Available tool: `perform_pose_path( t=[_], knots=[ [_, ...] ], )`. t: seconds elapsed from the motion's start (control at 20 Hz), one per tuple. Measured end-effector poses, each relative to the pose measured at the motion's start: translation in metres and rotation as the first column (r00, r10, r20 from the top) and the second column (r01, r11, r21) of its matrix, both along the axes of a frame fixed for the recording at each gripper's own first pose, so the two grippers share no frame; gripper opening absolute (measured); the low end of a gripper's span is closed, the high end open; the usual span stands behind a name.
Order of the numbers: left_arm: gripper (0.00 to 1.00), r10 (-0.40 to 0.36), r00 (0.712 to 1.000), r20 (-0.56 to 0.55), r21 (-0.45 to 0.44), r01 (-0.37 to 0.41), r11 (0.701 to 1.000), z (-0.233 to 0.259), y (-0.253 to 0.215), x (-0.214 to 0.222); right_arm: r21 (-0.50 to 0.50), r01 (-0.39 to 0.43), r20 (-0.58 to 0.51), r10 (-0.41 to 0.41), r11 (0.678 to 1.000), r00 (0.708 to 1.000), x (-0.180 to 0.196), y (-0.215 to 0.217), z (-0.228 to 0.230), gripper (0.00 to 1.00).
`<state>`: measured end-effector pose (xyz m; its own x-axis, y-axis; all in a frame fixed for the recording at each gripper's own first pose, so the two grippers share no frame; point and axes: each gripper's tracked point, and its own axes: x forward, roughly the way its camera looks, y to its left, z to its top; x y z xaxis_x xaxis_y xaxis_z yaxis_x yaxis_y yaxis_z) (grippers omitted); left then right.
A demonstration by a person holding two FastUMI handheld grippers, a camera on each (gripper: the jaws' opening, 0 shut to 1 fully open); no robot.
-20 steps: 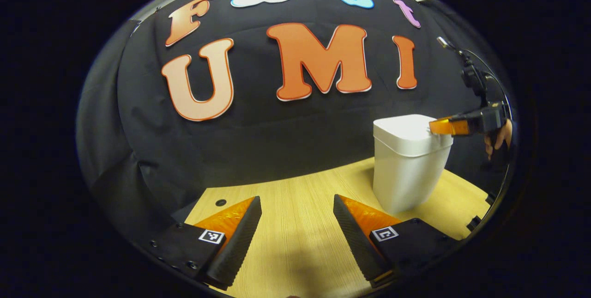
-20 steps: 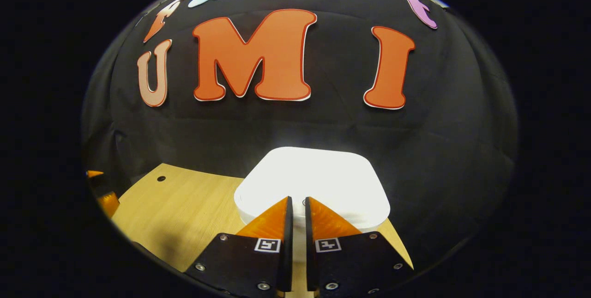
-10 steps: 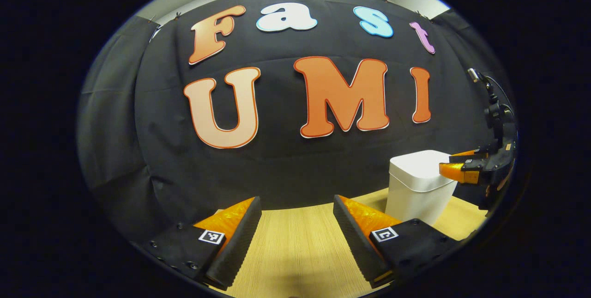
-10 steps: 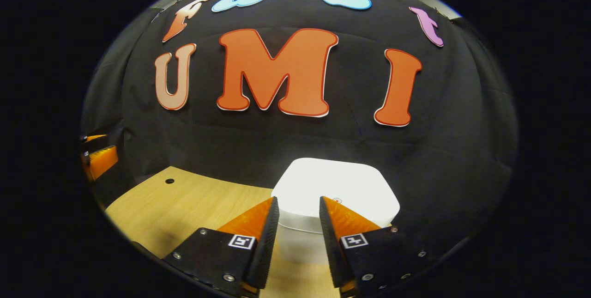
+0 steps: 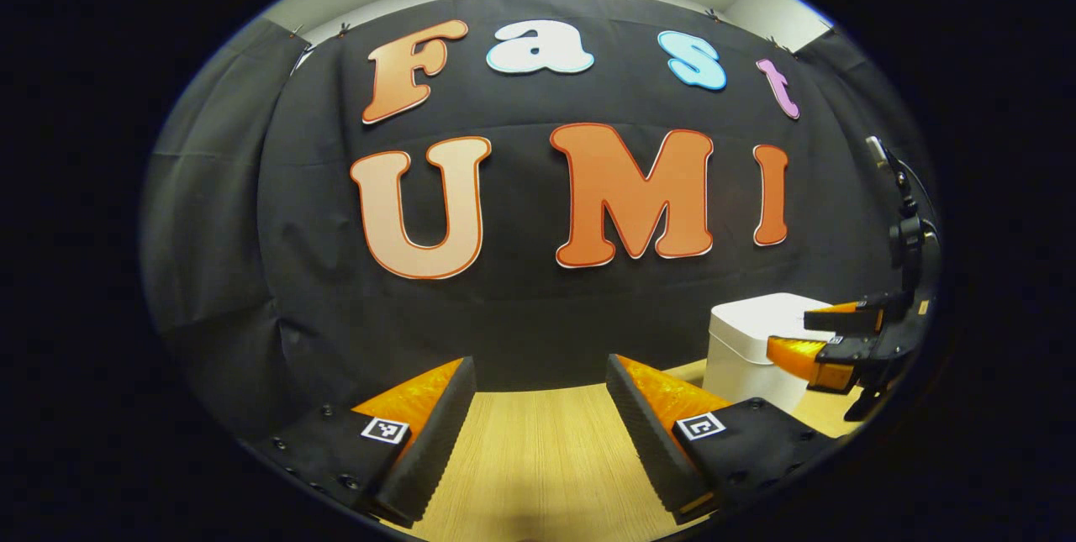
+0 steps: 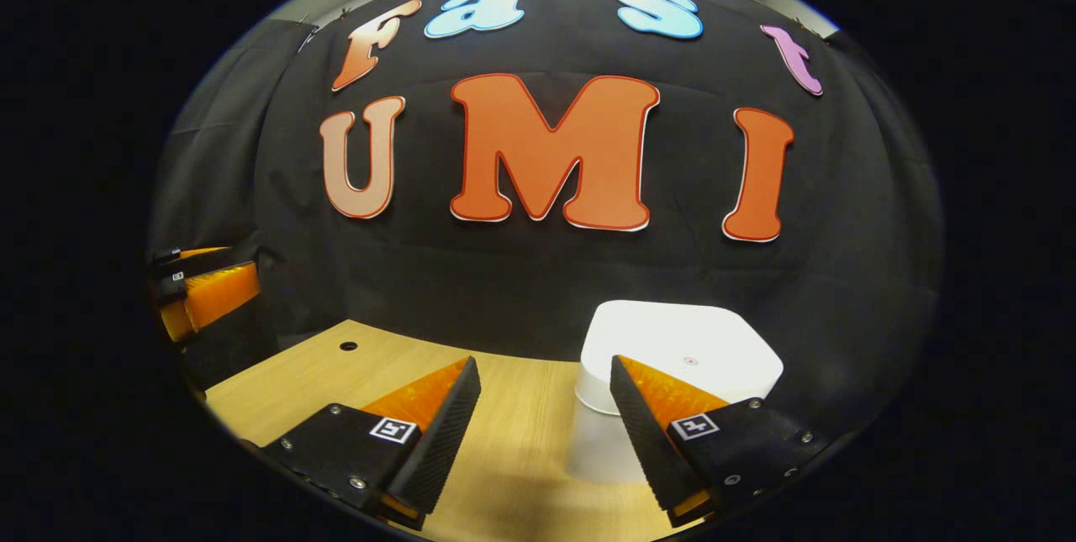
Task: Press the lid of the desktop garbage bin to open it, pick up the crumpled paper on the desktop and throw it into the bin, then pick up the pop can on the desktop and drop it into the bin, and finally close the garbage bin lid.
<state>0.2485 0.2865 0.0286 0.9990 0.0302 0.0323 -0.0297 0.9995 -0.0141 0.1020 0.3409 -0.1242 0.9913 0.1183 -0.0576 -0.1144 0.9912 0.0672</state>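
The white desktop bin [image 5: 740, 340] stands on the wooden table [image 5: 538, 449] with its lid [image 6: 681, 344] down flat. My right gripper [image 6: 545, 364] is open and empty, hovering in front of the bin and slightly to its left, apart from the lid. In the left gripper view, the right gripper [image 5: 788, 334] is beside the bin's top at the far right, jaws apart. My left gripper [image 5: 540, 364] is open over bare table, well to the left of the bin. It also appears at the left edge of the right gripper view [image 6: 244, 266].
The black cloth wall hangs close behind the bin and the table's far edge. A small round hole [image 6: 348, 346] marks the tabletop at the far left. Bare wood lies between the two grippers.
My right gripper went from shut with its tips at the lid to open, and drew back from the bin. My left gripper also pulled back, so the bin looks smaller.
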Motion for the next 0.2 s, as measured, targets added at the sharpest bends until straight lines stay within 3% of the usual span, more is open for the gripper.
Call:
perform_pose_path(
  t=[0.2],
  knots=[
    [1.0, 0.001, 1.0, 0.01, -0.007, -0.001, 1.0, 0.002, 0.001, 0.0, 0.001, -0.046, 0.001, 0.046, 0.999, 0.999, 0.0, 0.022, -0.001, 0.95]
  ],
)
